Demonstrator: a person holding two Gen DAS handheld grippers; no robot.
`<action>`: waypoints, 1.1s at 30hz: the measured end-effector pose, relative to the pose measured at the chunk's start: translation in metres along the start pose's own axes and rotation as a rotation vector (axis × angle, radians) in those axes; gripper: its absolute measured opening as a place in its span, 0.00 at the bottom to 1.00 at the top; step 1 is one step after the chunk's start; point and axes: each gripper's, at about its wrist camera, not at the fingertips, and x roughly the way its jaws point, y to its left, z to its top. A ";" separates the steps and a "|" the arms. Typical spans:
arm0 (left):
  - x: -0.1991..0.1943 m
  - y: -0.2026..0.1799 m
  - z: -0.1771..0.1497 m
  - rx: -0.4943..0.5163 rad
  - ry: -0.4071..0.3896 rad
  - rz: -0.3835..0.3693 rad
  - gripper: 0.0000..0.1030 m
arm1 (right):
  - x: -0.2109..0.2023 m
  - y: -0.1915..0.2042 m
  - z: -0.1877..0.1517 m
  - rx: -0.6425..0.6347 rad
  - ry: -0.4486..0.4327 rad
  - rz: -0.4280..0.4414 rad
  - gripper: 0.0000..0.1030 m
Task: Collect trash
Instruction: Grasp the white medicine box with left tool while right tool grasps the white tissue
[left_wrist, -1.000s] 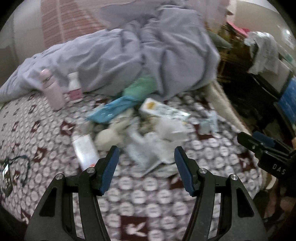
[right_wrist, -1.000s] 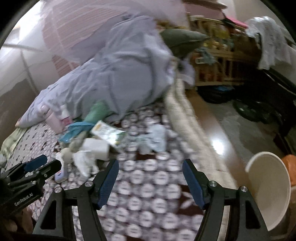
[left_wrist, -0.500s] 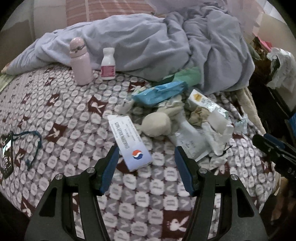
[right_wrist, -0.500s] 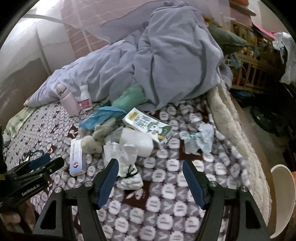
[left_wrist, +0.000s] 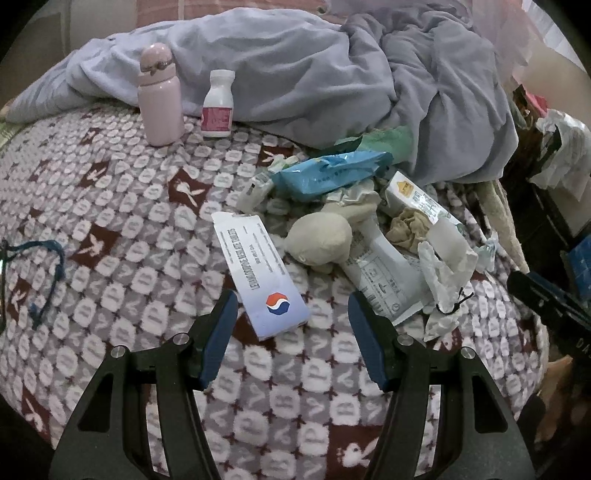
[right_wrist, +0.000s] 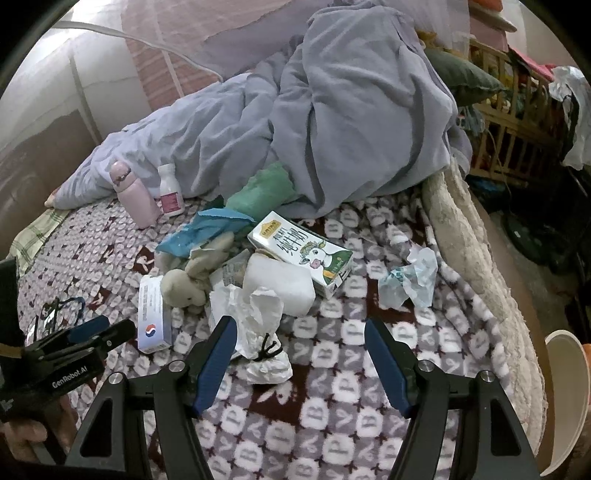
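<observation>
Over the patterned blanket (left_wrist: 110, 258), both grippers have moved closer to the trash pile. Left gripper (left_wrist: 290, 321), jaws apart, hovers just before the white box (left_wrist: 258, 273); right gripper (right_wrist: 299, 349), likewise apart, faces crumpled tissue (right_wrist: 255, 321), milk carton (right_wrist: 299, 251) beyond.

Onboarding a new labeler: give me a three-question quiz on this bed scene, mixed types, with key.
1. True or false: the left gripper holds the white box.
2. What stands beside the pink bottle? A) white pill bottle B) milk carton C) stuffed toy
3. Fill in: the lone crumpled wrapper lies apart from the pile, nearer the bed's ____ edge.

Key: 1 false; 2 A; 3 right.
</observation>
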 end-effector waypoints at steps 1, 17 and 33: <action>0.001 0.001 0.000 -0.004 0.003 -0.005 0.59 | 0.001 -0.001 0.000 0.001 0.002 0.000 0.67; 0.027 0.011 0.005 -0.105 0.055 -0.021 0.61 | 0.001 -0.024 -0.002 0.043 0.007 -0.006 0.67; 0.074 0.017 0.004 -0.108 0.120 0.041 0.61 | 0.018 -0.015 0.001 0.031 0.038 -0.017 0.68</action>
